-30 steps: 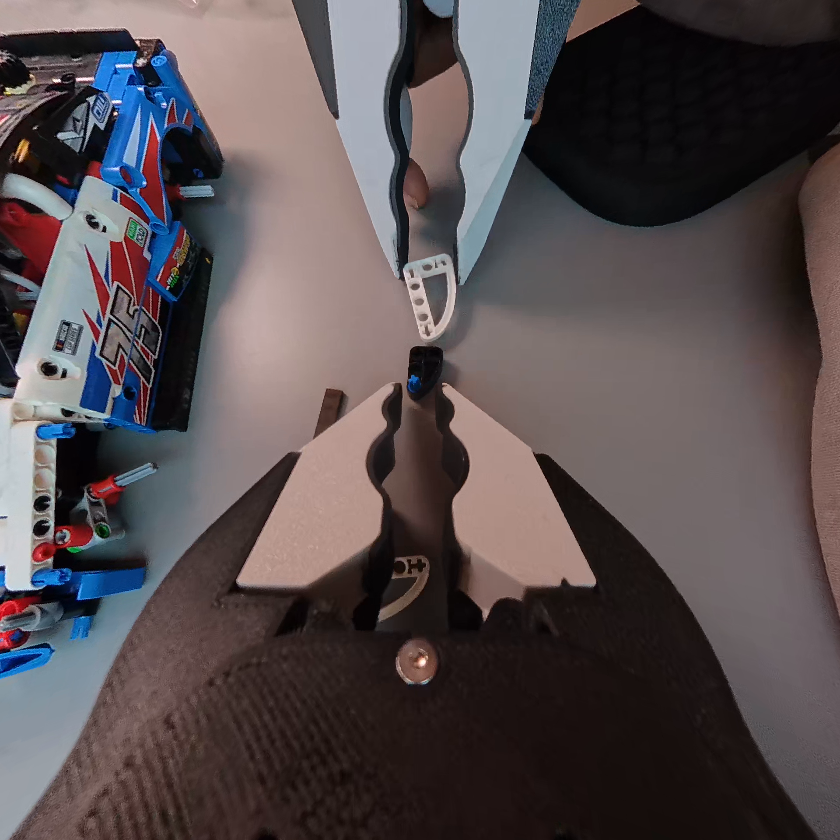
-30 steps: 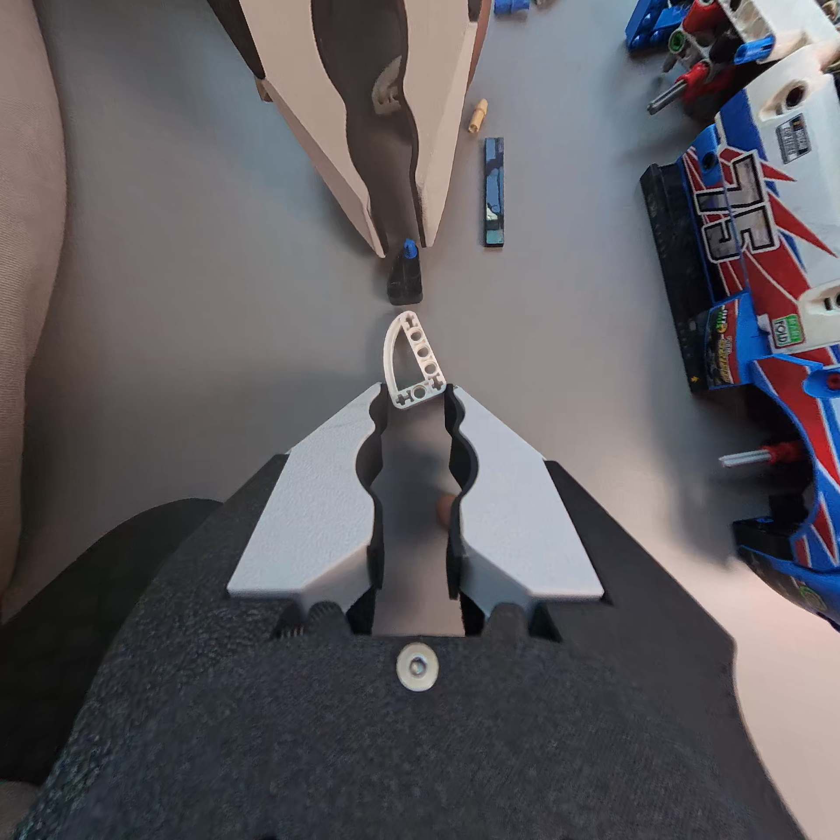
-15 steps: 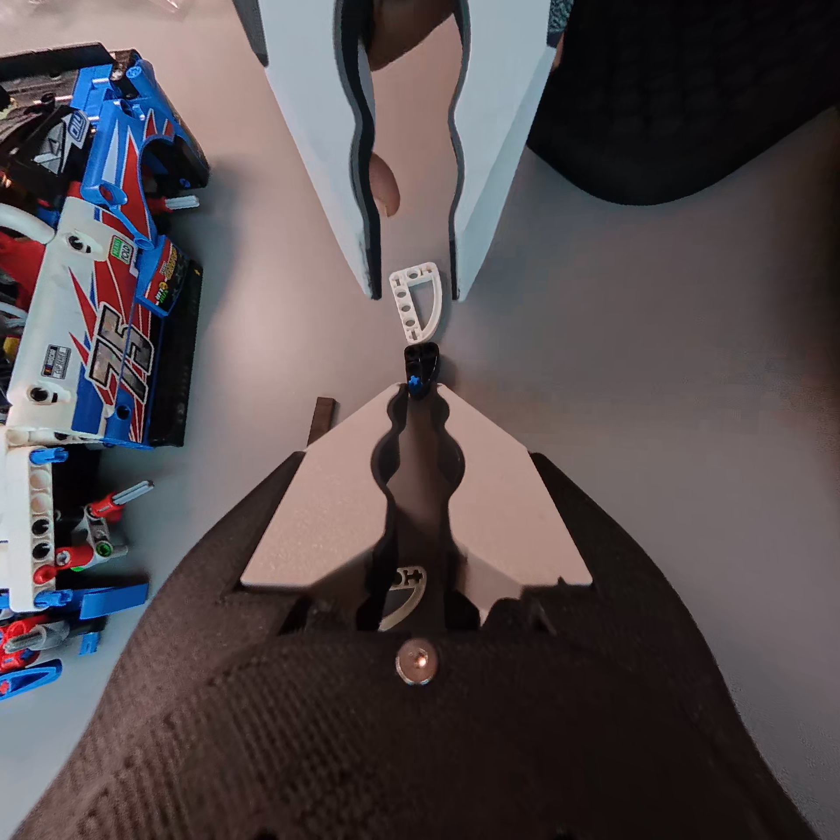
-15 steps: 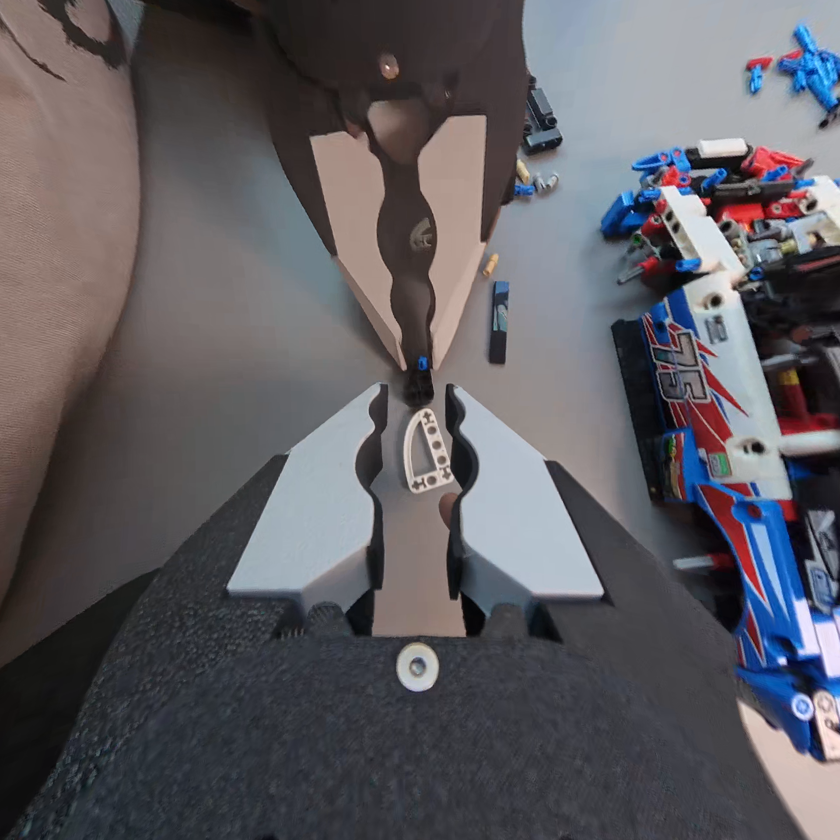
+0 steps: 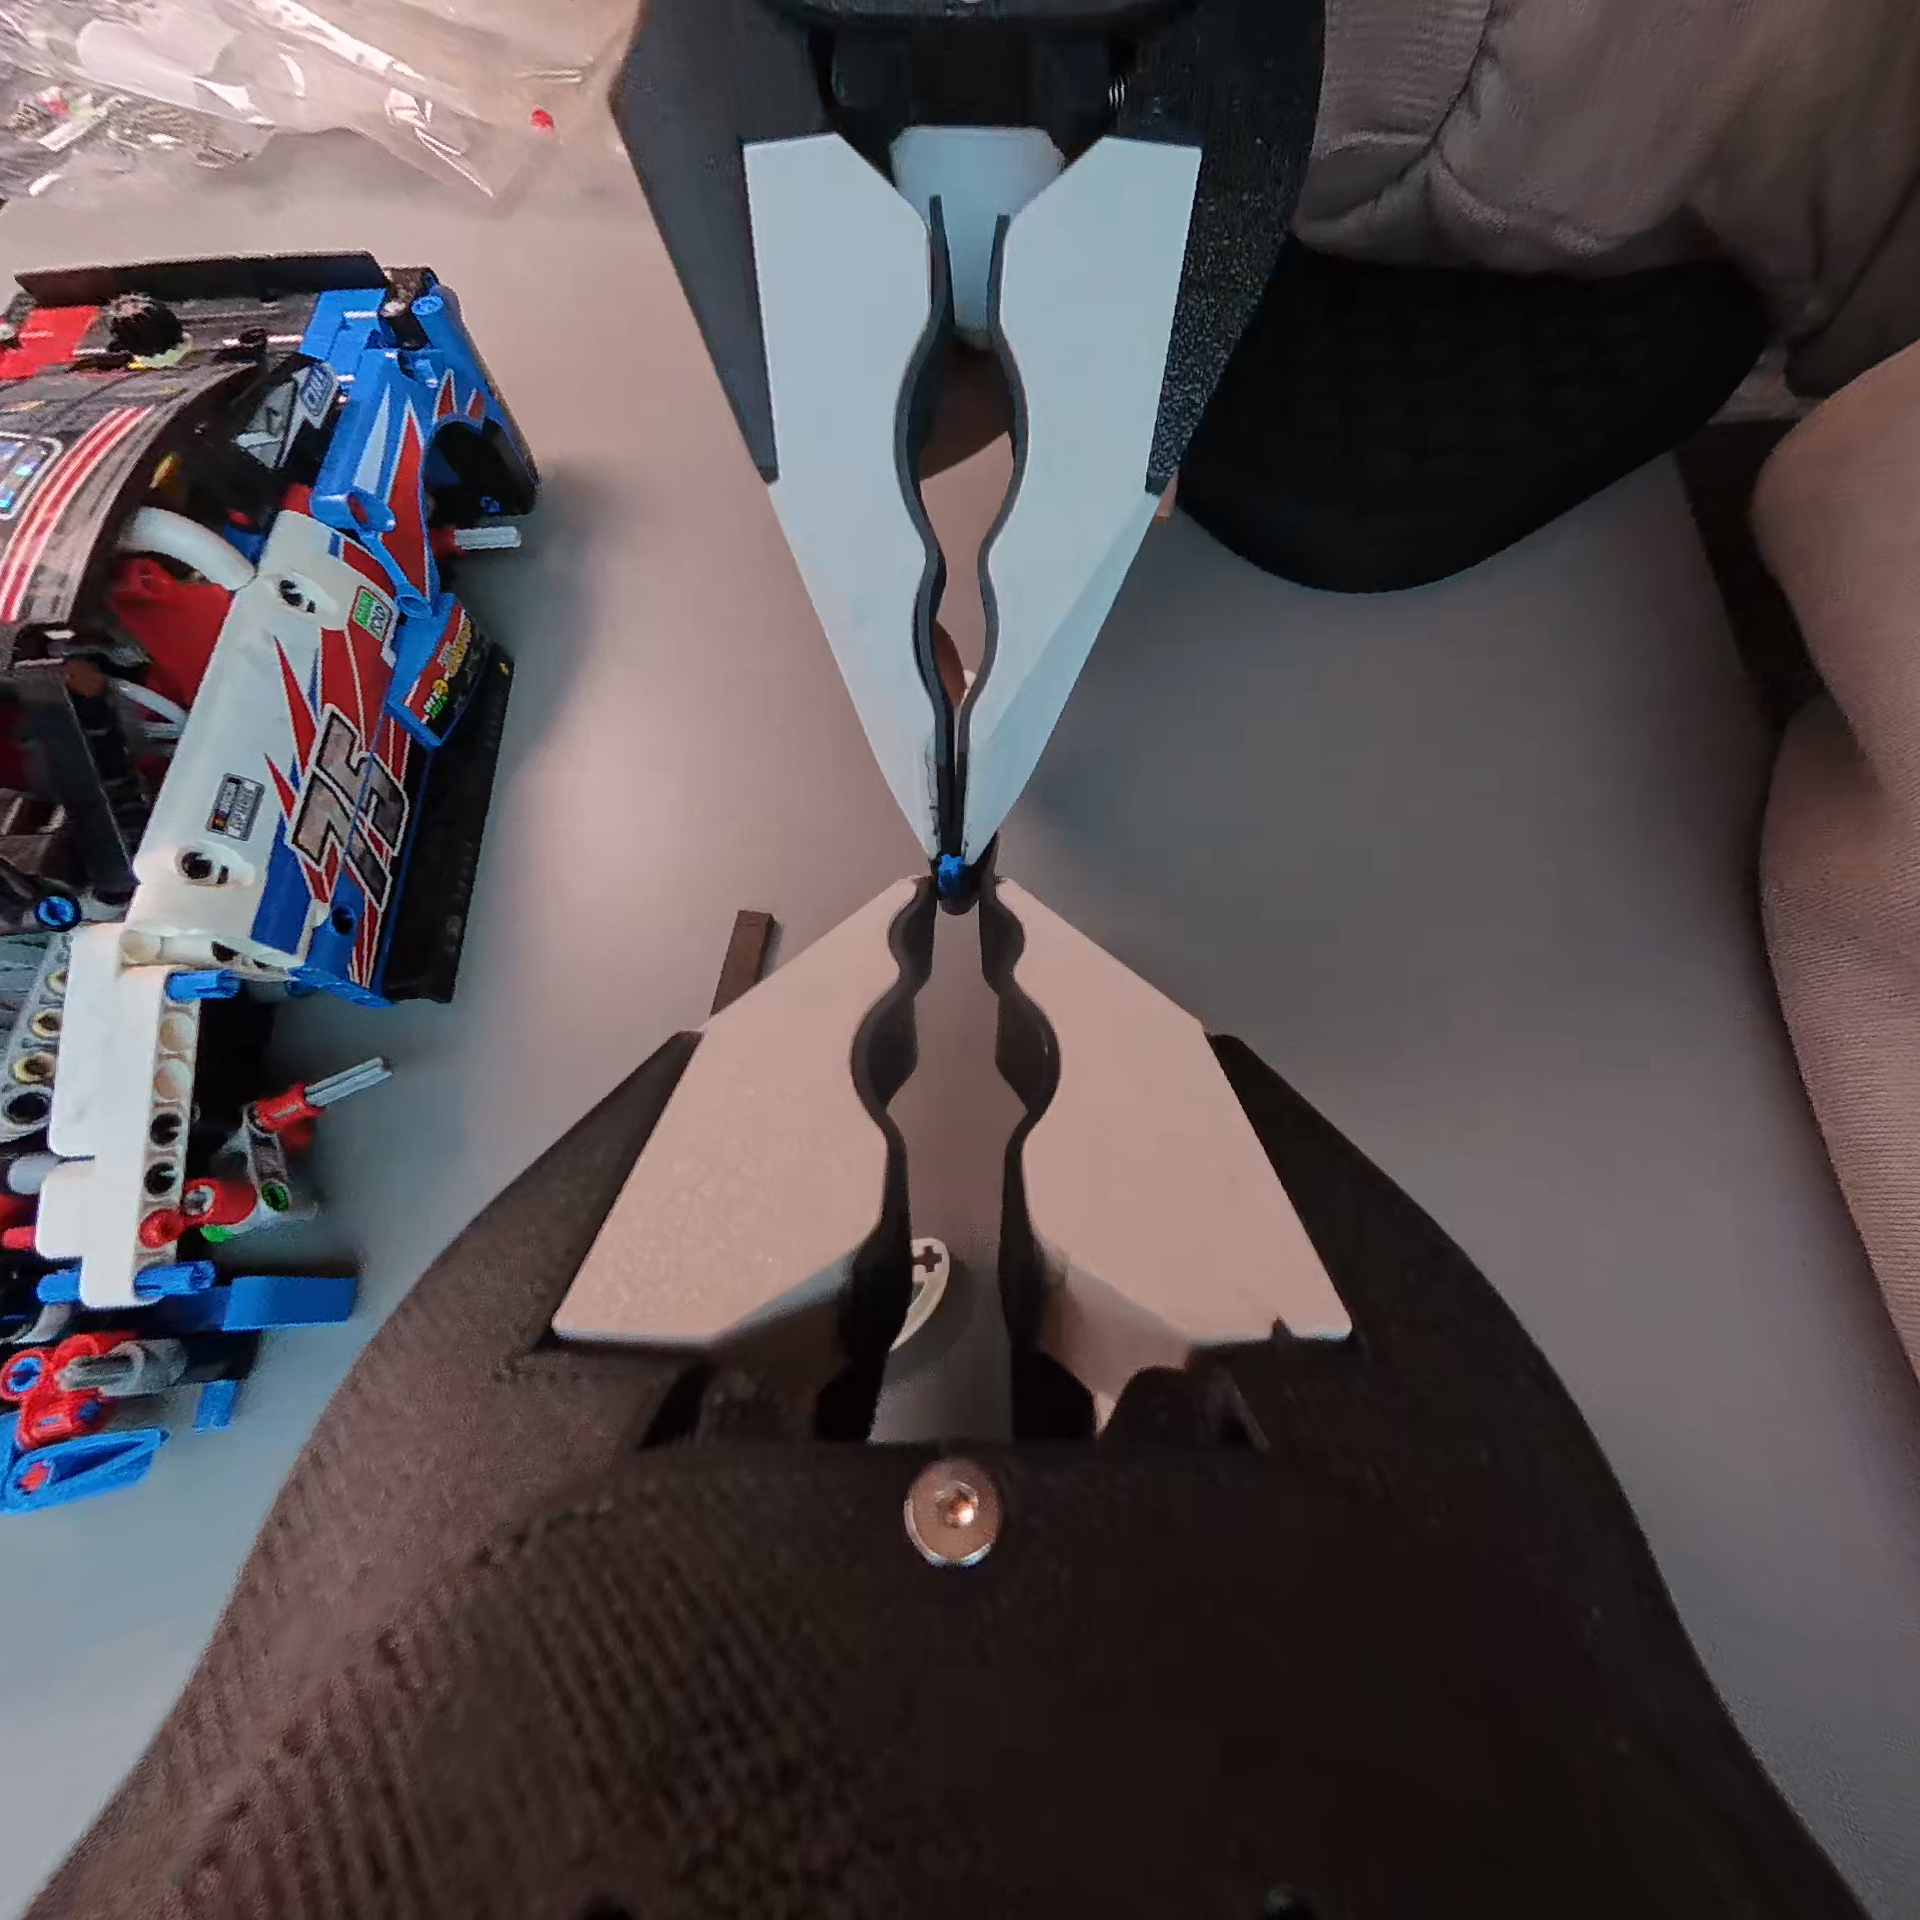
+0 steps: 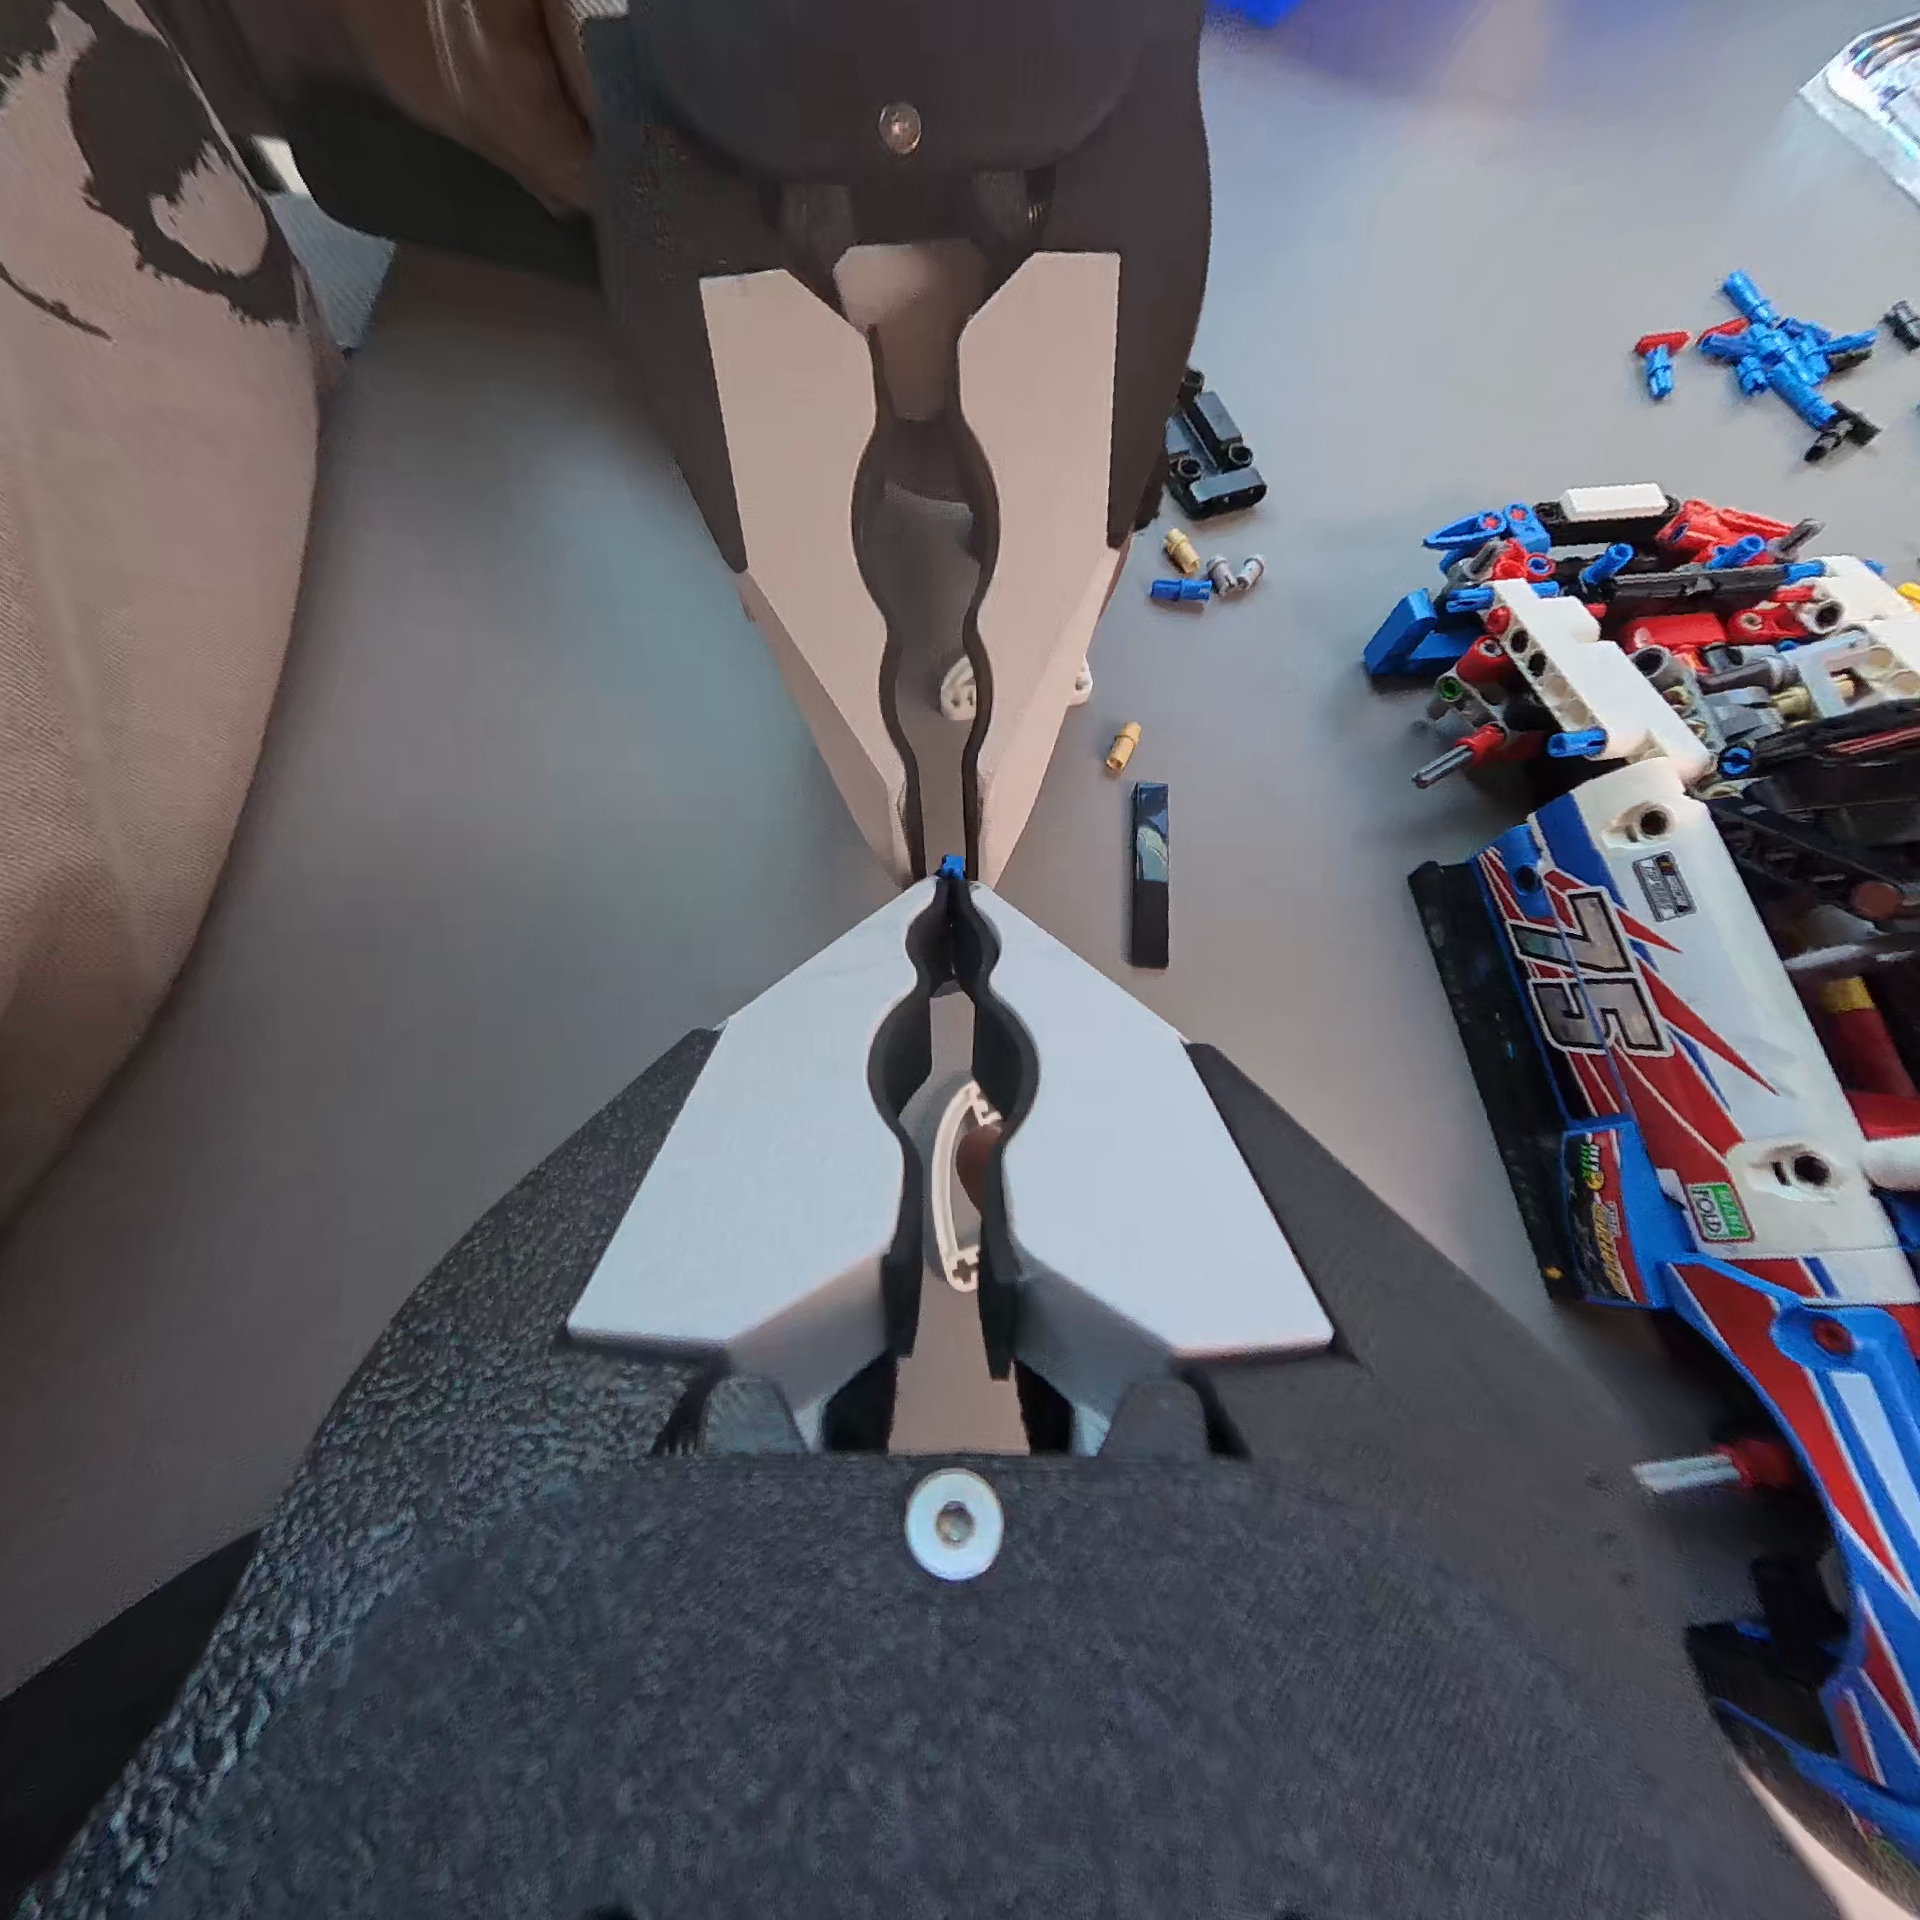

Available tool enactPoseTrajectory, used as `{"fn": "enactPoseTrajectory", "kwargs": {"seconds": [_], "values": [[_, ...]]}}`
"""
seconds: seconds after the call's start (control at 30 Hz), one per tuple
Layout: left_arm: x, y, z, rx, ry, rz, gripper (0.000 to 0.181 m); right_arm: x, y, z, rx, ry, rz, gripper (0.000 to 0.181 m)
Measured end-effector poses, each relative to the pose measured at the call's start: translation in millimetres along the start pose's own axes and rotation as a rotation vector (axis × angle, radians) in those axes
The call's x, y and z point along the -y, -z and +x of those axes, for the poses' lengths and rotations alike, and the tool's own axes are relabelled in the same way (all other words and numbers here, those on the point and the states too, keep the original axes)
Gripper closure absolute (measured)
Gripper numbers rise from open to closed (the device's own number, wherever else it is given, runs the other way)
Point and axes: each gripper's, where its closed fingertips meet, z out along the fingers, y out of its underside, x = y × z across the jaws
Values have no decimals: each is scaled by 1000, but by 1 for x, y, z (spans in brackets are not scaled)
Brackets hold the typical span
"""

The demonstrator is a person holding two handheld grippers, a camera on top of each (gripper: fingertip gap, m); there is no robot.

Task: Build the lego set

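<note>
A small black connector with a blue pin (image 5: 951, 878) sits between both grippers, tip to tip above the grey table. My left gripper (image 5: 951, 902) is shut on its pin end. My right gripper (image 6: 951, 909) comes from the opposite side and is shut on its black end; only the blue pin (image 6: 951, 865) shows between the tips. A white curved panel (image 6: 951, 1184) lies on the table under my right gripper. A second white curved piece (image 5: 928, 1273) lies under my left gripper.
The blue, white and red race car (image 5: 312, 748) stands to my left, also in the right wrist view (image 6: 1662, 1039). A black flat tile (image 6: 1150, 873), loose pins (image 6: 1205, 577), black bricks (image 6: 1210, 457) and blue parts (image 6: 1777, 358) lie nearby. Plastic bags (image 5: 260, 83) lie far left. Beige fabric (image 5: 1849, 831) borders the right. My left and right fingertips are right by each other.
My right gripper let go of the white curved panel, which now lies on the table, then moved forward and shut on the black connector. My left gripper kept its hold.
</note>
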Motion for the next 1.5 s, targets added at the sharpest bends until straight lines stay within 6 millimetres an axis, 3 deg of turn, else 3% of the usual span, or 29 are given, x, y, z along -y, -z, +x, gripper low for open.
{"fn": "enactPoseTrajectory", "kwargs": {"seconds": [0.2, 0.57, 0.73, 0.8, 1.0, 1.1, 1.2, 1.5], "values": [[0, 2, 3, -16, -2, -1, 176, 9, 4, -2, -19, 23, 47, 178], [0, 2, 3, -5, -17, -11, 176, 6, -1, -4, -19, 10, 17, 181], [19, 18, -9, 12, 61, 144, 175, 28, 15, 9, -41, -84, 241, 181], [26, 25, -13, 8, 91, 216, 164, 45, 25, 13, -43, -137, 376, 181], [57, 41, -7, -43, 122, 414, 156, 83, 41, 12, 11, -226, 655, 181], [62, 45, -4, -59, 128, 439, 168, 86, 40, 8, 26, -214, 669, 181], [58, 45, 0, -87, 116, 414, 168, 84, 39, 4, 31, -179, 642, 181], [37, 32, 22, -197, 66, 250, 168, 62, 24, -16, 29, 55, 366, 179]]}}
